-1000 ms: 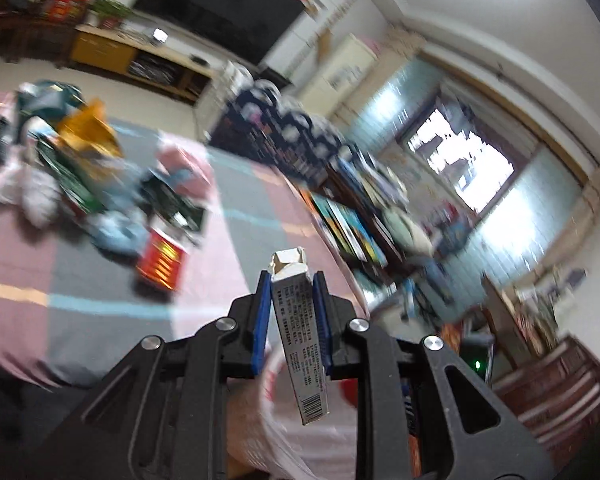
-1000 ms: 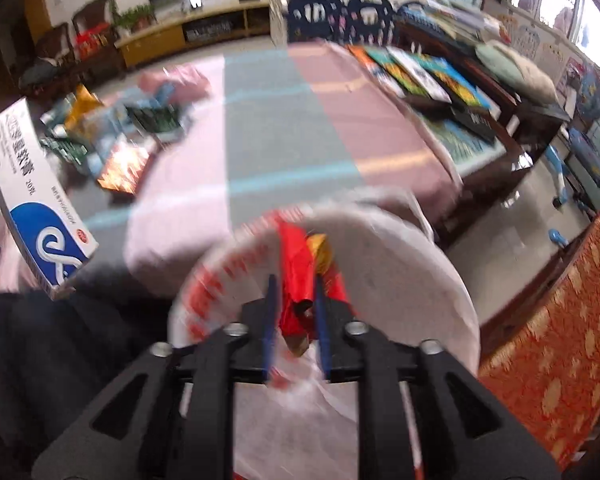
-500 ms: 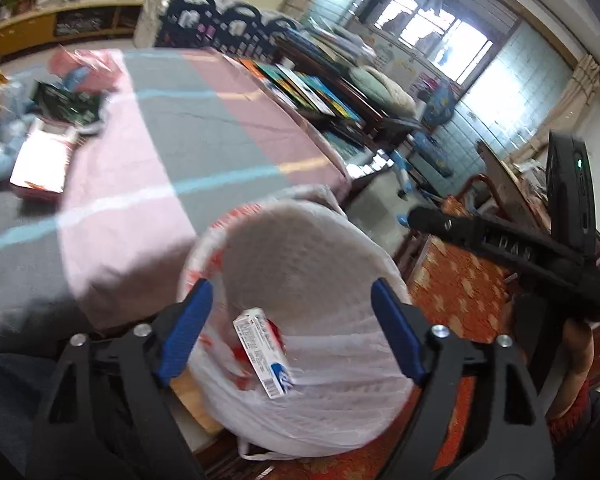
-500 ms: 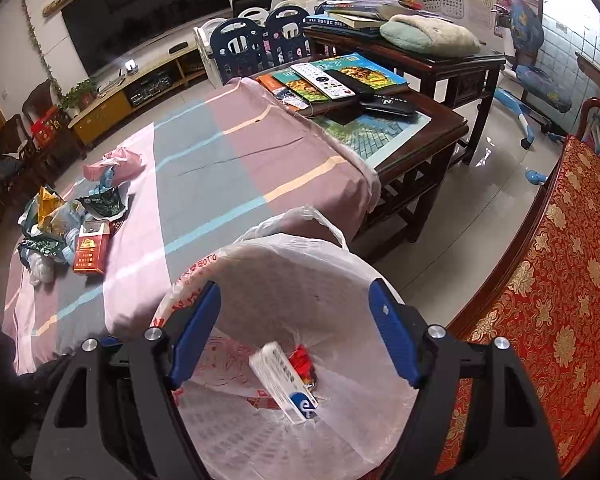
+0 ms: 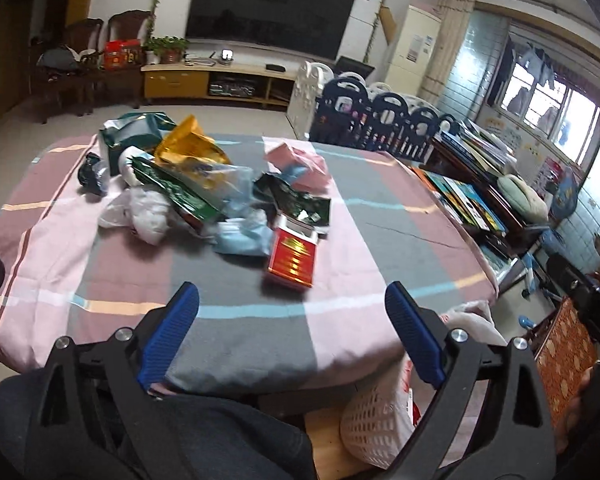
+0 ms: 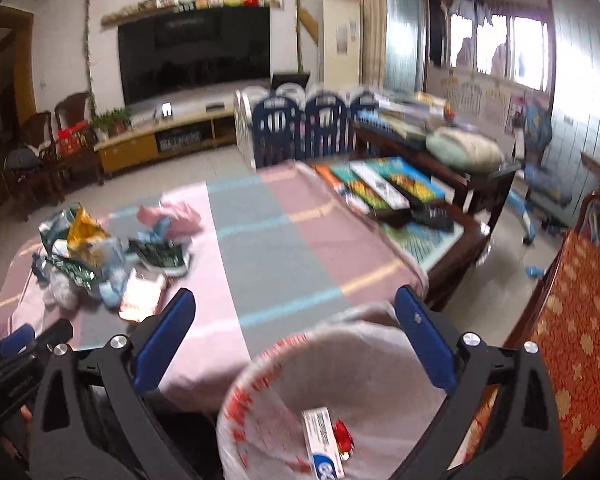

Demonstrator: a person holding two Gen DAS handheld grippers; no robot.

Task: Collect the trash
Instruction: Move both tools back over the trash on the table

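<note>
Change: both grippers' jaws have just been opening; the left gripper (image 5: 292, 340) let go its box, the right gripper (image 6: 296, 340) its red wrapper.
Tools: both released, nothing between the jaws.
Meaning: 2 pieces binned; next pick likely from the pile (image 5: 204, 188).
Trash: box (image 6: 323, 442) and wrapper (image 6: 343, 436) lie in the bin (image 6: 260, 396); pile on the table (image 5: 340, 280).
Views: only the right view shows the bin's contents; the left view shows the pile sharply.

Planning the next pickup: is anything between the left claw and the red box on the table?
Nothing visible. The left claw is open and empty, and only bare striped tablecloth lies between it and the red box. The rest of the trash pile sits behind the box.
</note>
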